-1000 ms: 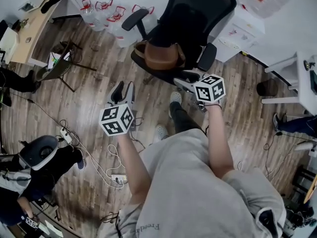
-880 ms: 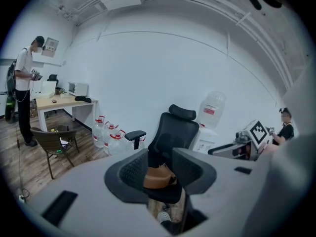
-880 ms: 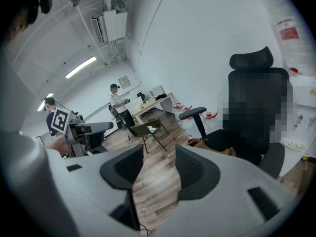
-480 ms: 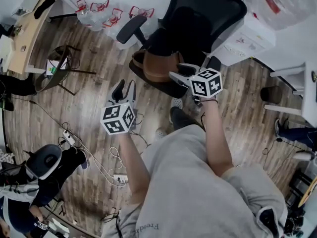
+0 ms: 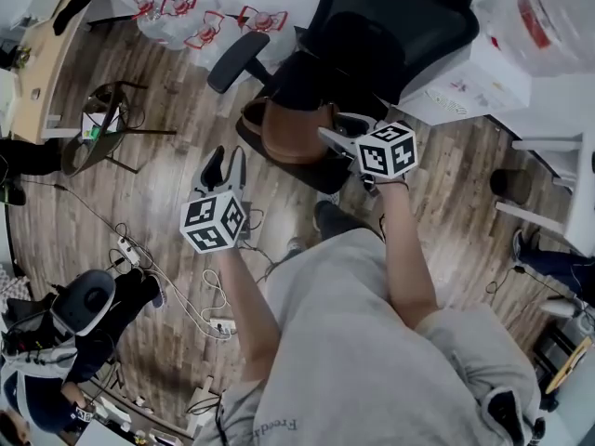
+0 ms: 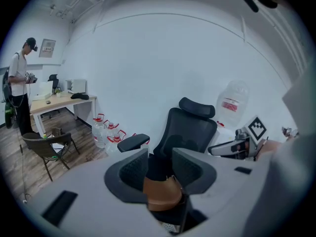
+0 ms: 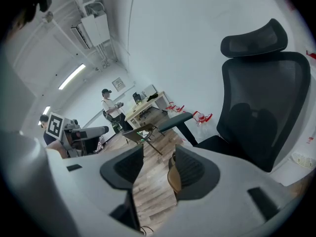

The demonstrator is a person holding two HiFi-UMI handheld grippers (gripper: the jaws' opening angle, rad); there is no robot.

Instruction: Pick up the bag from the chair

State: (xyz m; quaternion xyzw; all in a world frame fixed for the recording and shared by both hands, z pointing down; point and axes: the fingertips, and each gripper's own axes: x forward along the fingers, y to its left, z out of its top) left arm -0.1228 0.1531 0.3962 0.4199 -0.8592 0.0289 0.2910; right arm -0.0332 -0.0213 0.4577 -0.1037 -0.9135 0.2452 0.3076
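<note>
The left gripper (image 6: 160, 164) has its two dark ribbed jaws wide apart and grips nothing; through the gap shows the brown leather bag (image 6: 160, 194), which sits farther off. The right gripper (image 7: 158, 169) is just as wide open and also empty, with a sliver of the bag's brown edge beside one jaw and wood-plank floor (image 5: 139, 212) showing between the two. In the head view the right gripper reaches over the seat's front, its tips just beside the bag's near end; whether they touch it cannot be told. The left gripper hangs over the floor, near the seat's front but apart from the bag. The bag rests upright on the seat of the black mesh-backed office chair (image 5: 372, 45), between its armrests. Behind the chair, clear water jugs with red handles (image 5: 186, 17) stand against the white wall. Off to the left are a dark folding chair (image 5: 107, 124) and a light wooden desk (image 5: 46, 54). White cables (image 5: 214, 295) trail across the floor beside the person's legs.
</note>
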